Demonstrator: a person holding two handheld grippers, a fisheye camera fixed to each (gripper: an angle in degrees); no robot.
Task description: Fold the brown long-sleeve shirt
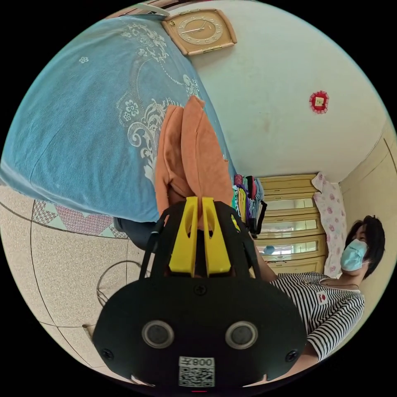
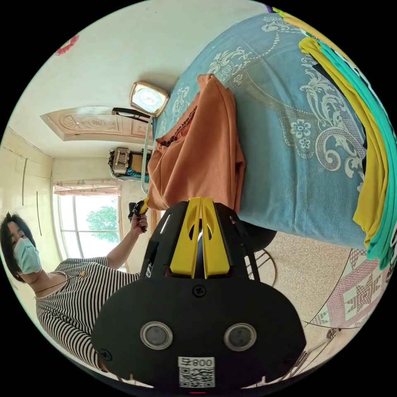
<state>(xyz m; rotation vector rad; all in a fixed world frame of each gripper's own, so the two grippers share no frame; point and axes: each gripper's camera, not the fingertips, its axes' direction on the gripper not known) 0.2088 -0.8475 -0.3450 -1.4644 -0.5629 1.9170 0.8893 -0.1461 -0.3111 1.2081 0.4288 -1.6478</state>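
Left gripper view: the left gripper has its yellow jaws drawn narrow, both pressing a fold of the brown shirt, which rises toward 12 o'clock over the blue patterned bedspread. A wall clock sits at 12 o'clock; a person in a striped top is at 4 o'clock.

Right gripper view: the right gripper has its jaws closed together at the hem of the brown shirt, which is bunched on the bedspread edge. Whether cloth is pinched, I cannot tell. The left gripper shows at 9 o'clock, at the shirt's far corner. Yellow and teal clothes lie at 3 o'clock.
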